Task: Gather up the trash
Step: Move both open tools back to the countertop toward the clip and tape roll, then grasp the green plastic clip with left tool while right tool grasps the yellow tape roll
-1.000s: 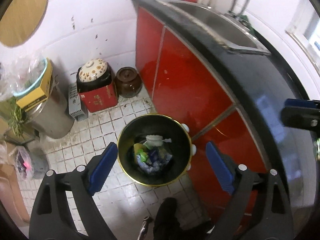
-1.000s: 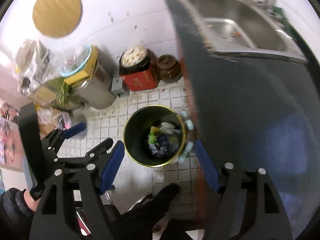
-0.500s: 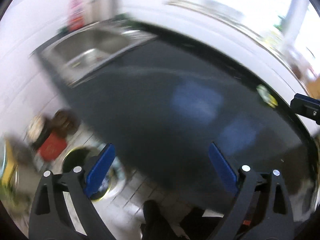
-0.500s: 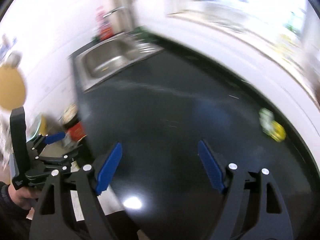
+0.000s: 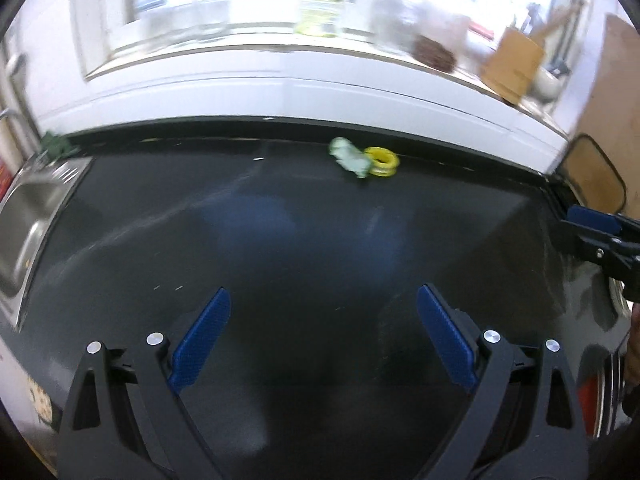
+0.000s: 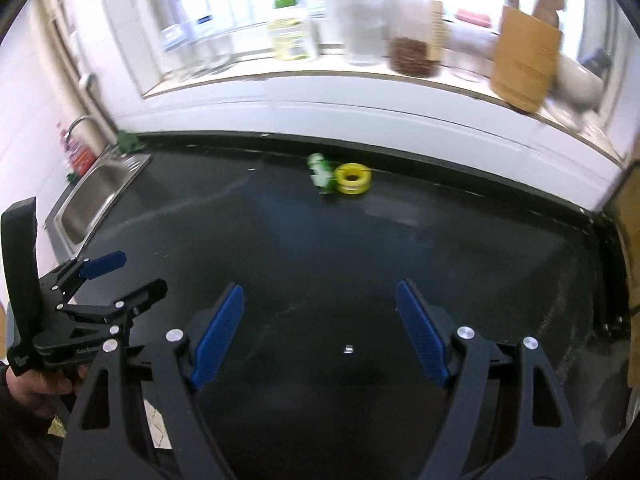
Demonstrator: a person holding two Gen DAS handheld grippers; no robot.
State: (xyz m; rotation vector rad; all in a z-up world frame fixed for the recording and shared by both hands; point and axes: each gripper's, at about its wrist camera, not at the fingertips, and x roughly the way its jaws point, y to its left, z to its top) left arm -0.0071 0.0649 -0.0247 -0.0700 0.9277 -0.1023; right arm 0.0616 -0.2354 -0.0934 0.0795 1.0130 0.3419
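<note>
Both the left tongs (image 5: 322,340) and the right tongs (image 6: 320,332) gape wide, holding nothing. The crumpled green-and-white wrapper (image 6: 321,173) lies touching a yellow tape roll (image 6: 353,178) at the glossy black counter's (image 6: 320,248) far edge, below the cluttered windowsill. Best reach well forward, straddle the wrapper alone, then close; a steel sink (image 6: 96,196) sits left

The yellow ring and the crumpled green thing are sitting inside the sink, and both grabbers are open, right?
Not quite. The yellow ring and crumpled green thing lie on the black counter near the back wall, away from the sink, as the right wrist view shows. Both the left gripper and right gripper are open.
</note>
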